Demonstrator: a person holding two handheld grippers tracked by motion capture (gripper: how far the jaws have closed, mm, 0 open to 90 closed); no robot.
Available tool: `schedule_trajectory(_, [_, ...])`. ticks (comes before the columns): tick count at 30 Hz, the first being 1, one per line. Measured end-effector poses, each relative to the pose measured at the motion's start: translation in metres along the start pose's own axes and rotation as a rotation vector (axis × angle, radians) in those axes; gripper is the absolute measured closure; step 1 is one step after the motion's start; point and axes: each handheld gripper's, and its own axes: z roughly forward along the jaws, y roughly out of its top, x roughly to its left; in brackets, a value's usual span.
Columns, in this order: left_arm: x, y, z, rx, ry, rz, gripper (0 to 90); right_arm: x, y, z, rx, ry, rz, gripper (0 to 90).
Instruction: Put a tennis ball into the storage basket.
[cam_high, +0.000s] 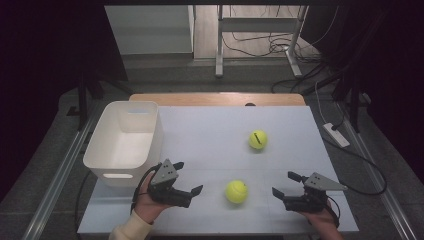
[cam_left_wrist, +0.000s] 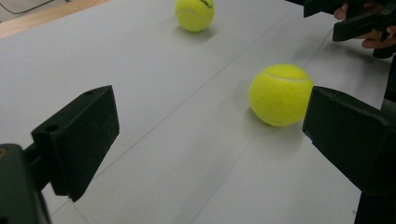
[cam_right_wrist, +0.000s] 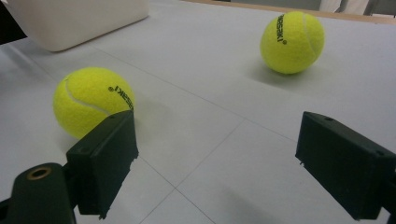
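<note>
High view is showing the near tennis ball (cam_high: 236, 191) resting on the tabletop (cam_high: 210, 130) between the left tool (cam_high: 188, 178) and right tool (cam_high: 284, 184), both gaping wide, empty. Light, fuzzy, slightly springy: grip across its middle.

Left gripper (cam_high: 191, 177) and right gripper (cam_high: 283, 184) are held low, jaws spread wide, facing each other.
</note>
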Motion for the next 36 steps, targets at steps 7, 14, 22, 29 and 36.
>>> schedule_trajectory(7, [-0.004,0.006,0.005,0.007,0.004,0.023,4.8,0.0,0.0,0.0,0.0,0.001,-0.001,12.4])
schedule_trajectory(14, [-0.004,0.01,0.009,0.009,-0.014,0.016,4.8,0.0,0.0,0.0,-0.001,-0.005,-0.002,12.4])
schedule_trajectory(22, [-0.009,0.019,0.016,0.016,-0.046,0.028,4.7,-0.001,0.0,0.0,0.0,-0.008,-0.003,12.4])
schedule_trajectory(29, [-0.013,0.025,0.022,0.017,-0.071,0.037,4.6,-0.001,0.0,0.001,0.003,-0.013,-0.004,12.3])
schedule_trajectory(36, [-0.017,0.03,0.028,0.023,-0.096,0.044,4.7,-0.001,-0.001,0.001,0.003,-0.013,-0.004,12.3])
